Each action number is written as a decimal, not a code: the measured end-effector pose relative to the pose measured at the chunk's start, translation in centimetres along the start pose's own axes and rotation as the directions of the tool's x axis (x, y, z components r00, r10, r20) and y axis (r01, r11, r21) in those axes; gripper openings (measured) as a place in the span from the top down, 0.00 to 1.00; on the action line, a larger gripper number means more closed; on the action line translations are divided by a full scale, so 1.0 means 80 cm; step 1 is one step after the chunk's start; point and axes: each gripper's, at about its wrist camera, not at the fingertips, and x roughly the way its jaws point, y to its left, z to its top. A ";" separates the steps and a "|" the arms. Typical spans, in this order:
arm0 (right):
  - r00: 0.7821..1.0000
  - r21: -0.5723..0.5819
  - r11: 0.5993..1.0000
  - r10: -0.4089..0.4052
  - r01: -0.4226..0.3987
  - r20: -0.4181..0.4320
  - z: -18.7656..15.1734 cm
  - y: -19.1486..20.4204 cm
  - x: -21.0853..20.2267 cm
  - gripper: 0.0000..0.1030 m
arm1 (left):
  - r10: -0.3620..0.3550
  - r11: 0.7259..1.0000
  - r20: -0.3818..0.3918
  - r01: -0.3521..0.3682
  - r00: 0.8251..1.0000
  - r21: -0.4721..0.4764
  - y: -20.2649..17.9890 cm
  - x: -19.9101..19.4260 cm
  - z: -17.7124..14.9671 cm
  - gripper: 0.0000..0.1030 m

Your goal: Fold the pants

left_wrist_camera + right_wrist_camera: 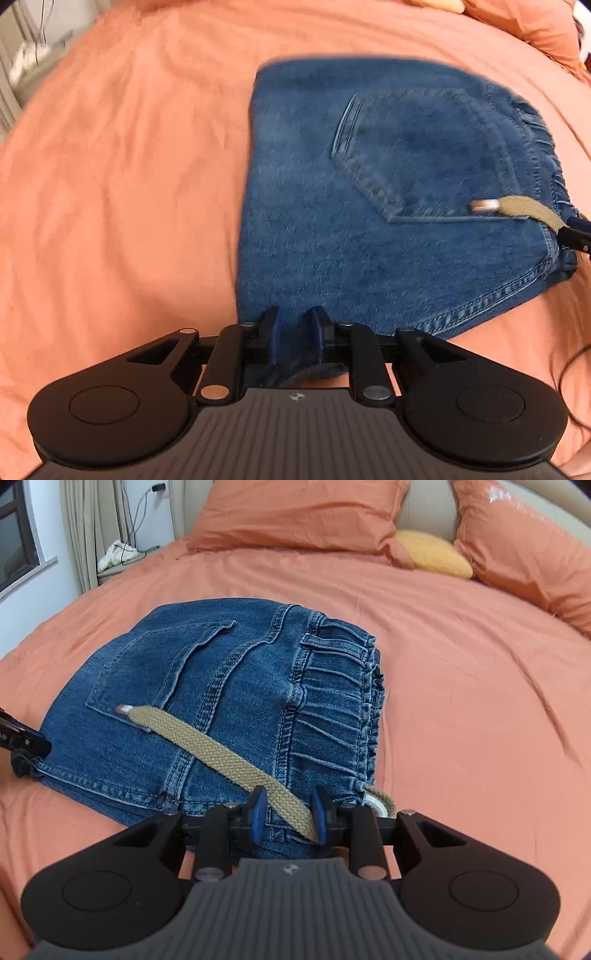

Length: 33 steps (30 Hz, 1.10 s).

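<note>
Folded blue denim pants (388, 206) lie on the orange bed, back pocket up; they also show in the right wrist view (229, 709). A tan drawstring (221, 749) with a metal tip lies across the pocket, and shows in the left wrist view (524, 208). My left gripper (294, 330) is open, its fingers straddling the near-left edge of the denim. My right gripper (288, 812) is open at the waistband corner, with the drawstring running between its fingers. The left gripper's tip (26, 740) shows at the pants' left corner.
The orange bedsheet (461, 701) surrounds the pants. Orange pillows (306, 513) and a yellow cushion (432, 552) lie at the headboard. A curtain, window and cables with a white cloth (118, 554) are at the far left.
</note>
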 end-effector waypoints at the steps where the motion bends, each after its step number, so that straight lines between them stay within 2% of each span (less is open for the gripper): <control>1: 1.000 0.018 1.000 0.007 -0.007 -0.007 0.007 -0.004 -0.006 0.79 | -0.001 1.000 0.025 0.001 1.000 0.000 -0.003 -0.015 0.004 0.79; 5: 0.999 -0.017 1.000 0.007 -0.007 0.052 0.029 -0.001 -0.064 0.77 | -0.015 1.000 0.135 0.014 0.991 0.007 -0.011 -0.102 0.021 0.79; 7: 0.997 -0.037 0.999 0.006 -0.004 0.071 0.036 0.004 -0.100 0.72 | 0.002 1.000 0.164 -0.004 0.986 0.014 -0.016 -0.156 0.030 0.79; 8: 0.997 -0.044 0.999 0.010 -0.007 0.078 0.040 0.006 -0.119 0.66 | 0.005 1.000 0.182 -0.009 0.983 0.021 -0.017 -0.184 0.031 0.79; 12: 0.993 -0.070 0.998 0.012 -0.004 0.117 0.041 0.019 -0.197 0.55 | 0.001 0.999 0.238 -0.009 0.971 0.034 -0.027 -0.297 0.022 0.78; 16: 0.983 -0.069 0.998 0.021 -0.009 0.185 0.020 0.031 -0.269 0.46 | -0.022 0.999 0.286 0.012 0.958 0.037 -0.044 -0.366 -0.010 0.65; 18: 0.972 -0.079 0.997 0.021 -0.003 0.234 0.000 0.042 -0.300 0.40 | -0.011 1.000 0.340 0.001 0.940 0.029 -0.055 -0.385 -0.038 0.58; 21: 0.951 -0.089 0.996 0.007 0.021 0.309 -0.031 0.062 -0.340 0.37 | -0.013 0.999 0.439 0.024 0.899 -0.021 -0.074 -0.393 -0.086 0.55; 25: 0.927 -0.049 0.999 0.009 0.010 0.374 -0.068 0.080 -0.374 0.33 | 0.105 0.994 0.520 -0.069 0.848 -0.087 -0.101 -0.388 -0.139 0.55; 26: 0.923 -0.041 0.999 0.006 0.011 0.384 -0.077 0.084 -0.379 0.32 | 0.135 0.990 0.525 -0.091 0.840 -0.110 -0.108 -0.383 -0.148 0.55; 28: 0.915 -0.037 0.999 -0.008 0.025 0.403 -0.091 0.091 -0.385 0.32 | 0.146 0.986 0.528 -0.081 0.836 -0.144 -0.117 -0.372 -0.163 0.53; 30: 0.908 -0.030 0.999 -0.024 0.041 0.418 -0.104 0.099 -0.388 0.32 | 0.131 0.987 0.534 -0.057 0.835 -0.153 -0.125 -0.362 -0.174 0.39; 32: 0.905 -0.032 0.999 -0.019 0.036 0.424 -0.113 0.107 -0.387 0.32 | 0.139 0.985 0.532 -0.060 0.835 -0.163 -0.134 -0.350 -0.182 0.32; 33: 0.904 -0.034 0.999 -0.017 0.035 0.426 -0.117 0.111 -0.386 0.32 | 0.155 0.983 0.533 -0.075 0.832 -0.169 -0.139 -0.346 -0.186 0.32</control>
